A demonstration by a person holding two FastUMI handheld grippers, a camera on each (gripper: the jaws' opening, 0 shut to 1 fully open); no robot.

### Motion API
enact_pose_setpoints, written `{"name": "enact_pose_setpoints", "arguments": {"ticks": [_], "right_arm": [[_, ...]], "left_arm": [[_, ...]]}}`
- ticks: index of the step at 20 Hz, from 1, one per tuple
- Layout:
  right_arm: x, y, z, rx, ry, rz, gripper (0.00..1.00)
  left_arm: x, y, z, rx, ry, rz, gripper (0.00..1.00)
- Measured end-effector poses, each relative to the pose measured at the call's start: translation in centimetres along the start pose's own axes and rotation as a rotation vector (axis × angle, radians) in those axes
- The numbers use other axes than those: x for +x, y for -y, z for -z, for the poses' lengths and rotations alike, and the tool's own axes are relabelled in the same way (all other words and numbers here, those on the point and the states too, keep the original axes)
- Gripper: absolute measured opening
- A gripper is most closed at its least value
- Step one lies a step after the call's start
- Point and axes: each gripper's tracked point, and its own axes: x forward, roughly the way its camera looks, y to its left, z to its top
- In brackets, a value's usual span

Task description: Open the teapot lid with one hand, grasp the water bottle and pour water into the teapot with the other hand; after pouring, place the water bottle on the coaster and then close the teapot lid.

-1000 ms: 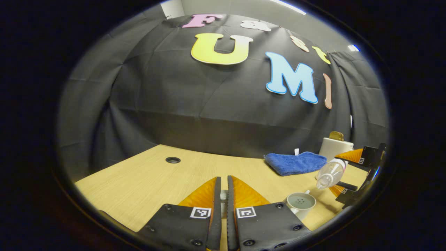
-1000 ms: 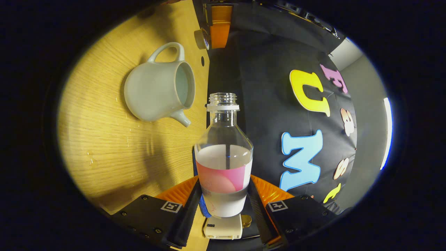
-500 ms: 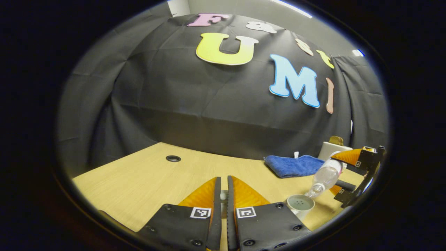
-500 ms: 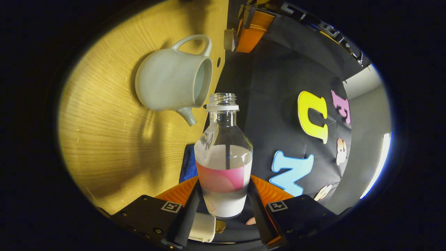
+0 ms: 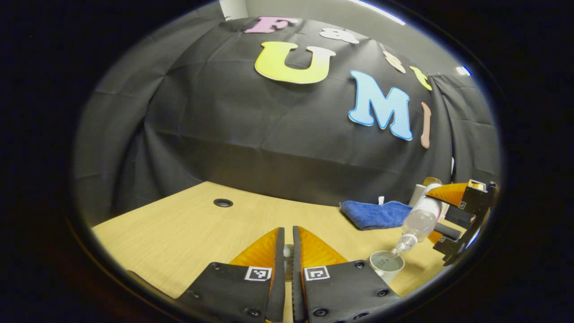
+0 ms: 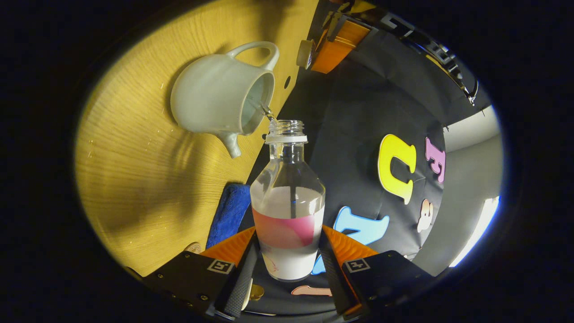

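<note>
Right claw (image 6: 287, 269) is gripping a clear water bottle (image 6: 287, 211) around its labelled lower half, both fingers pressing on its sides. It is tipping the bottle so the uncapped mouth is pointing down at the open top of a pale teapot (image 6: 219, 105), and a thin stream is running into it. Left claw (image 5: 288, 255) is holding its fingers nearly together on a small pale piece, hard to make out, low over the wooden table (image 5: 179, 233). Beyond the teapot (image 5: 386, 264), a blue cloth (image 5: 374, 213) is lying on the table's far right.
</note>
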Motion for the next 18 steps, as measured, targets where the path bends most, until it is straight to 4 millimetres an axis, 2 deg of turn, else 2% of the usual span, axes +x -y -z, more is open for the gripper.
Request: {"name": "enact_pose_setpoints", "arguments": {"ticks": [7, 9, 11, 12, 14, 15, 17, 18], "right_arm": [[0.3, 1.8, -0.4, -0.114, 0.031, 0.039, 0.74], [0.3, 1.9, -0.6, -0.130, 0.039, 0.038, 0.71], [0.4, 2.3, -0.6, -0.164, 0.044, 0.050, 0.74], [0.5, 2.5, -0.6, -0.177, 0.048, 0.053, 0.71], [0.6, 2.7, -0.7, -0.197, 0.055, 0.055, 0.74], [0.6, 2.9, -0.7, -0.207, 0.056, 0.057, 0.71], [0.7, 3.1, -0.8, -0.233, 0.061, 0.066, 0.74], [0.7, 3.3, -0.8, -0.248, 0.064, 0.071, 0.71]], "left_arm": [[0.0, -0.1, 0.0, -0.009, 0.004, 0.003, 0.14], [0.0, -0.1, -0.1, -0.012, 0.005, 0.003, 0.13], [0.0, -0.2, -0.1, -0.013, 0.004, 0.003, 0.13], [0.0, -0.2, -0.1, -0.013, 0.004, 0.003, 0.14], [0.0, -0.2, 0.0, -0.013, 0.004, 0.004, 0.14], [0.1, -0.1, -0.1, -0.013, 0.004, 0.004, 0.14], [0.0, -0.2, -0.1, -0.015, 0.005, 0.004, 0.13], [0.0, -0.2, 0.0, -0.016, 0.006, 0.005, 0.13]]}}
